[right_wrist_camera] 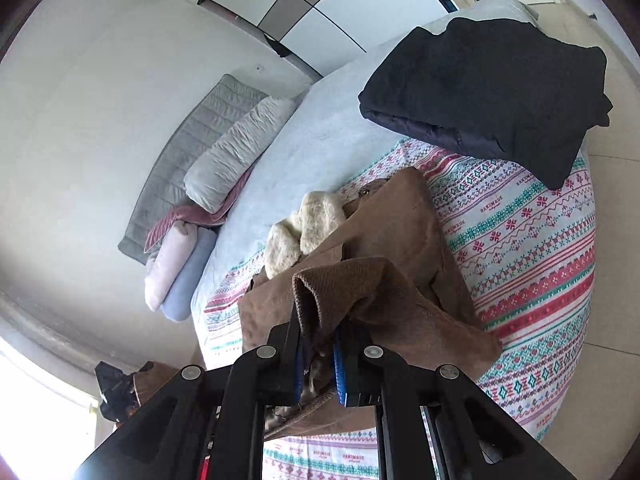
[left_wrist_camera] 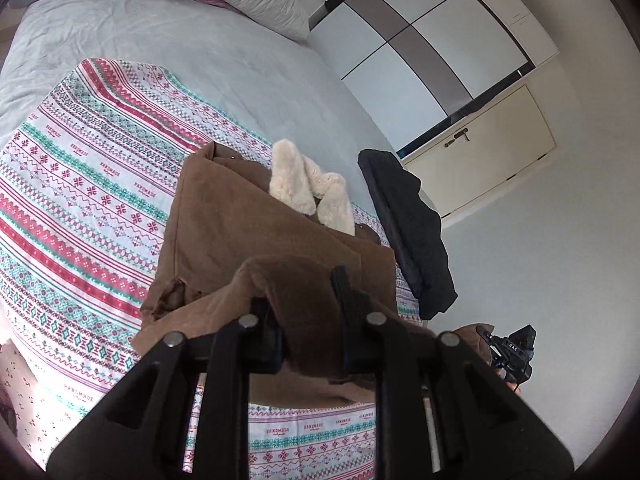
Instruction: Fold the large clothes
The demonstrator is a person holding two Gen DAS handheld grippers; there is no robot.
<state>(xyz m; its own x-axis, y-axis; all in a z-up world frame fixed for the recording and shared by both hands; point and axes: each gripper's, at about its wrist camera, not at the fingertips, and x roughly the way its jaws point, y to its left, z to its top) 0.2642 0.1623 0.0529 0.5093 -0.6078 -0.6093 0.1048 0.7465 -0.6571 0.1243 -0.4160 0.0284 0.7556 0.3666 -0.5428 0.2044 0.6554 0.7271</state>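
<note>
Both grippers pinched the hem of the brown coat above the bed

The left gripper had its fingers clamped on a raised fold of brown fabric; the right gripper gripped another bunched edge between its blue-padded fingers. The coat lay partly folded on the patterned blanket, its cream fleece collar toward the pillows. A folded black garment rested just beside the coat, near the bed's edge
</note>
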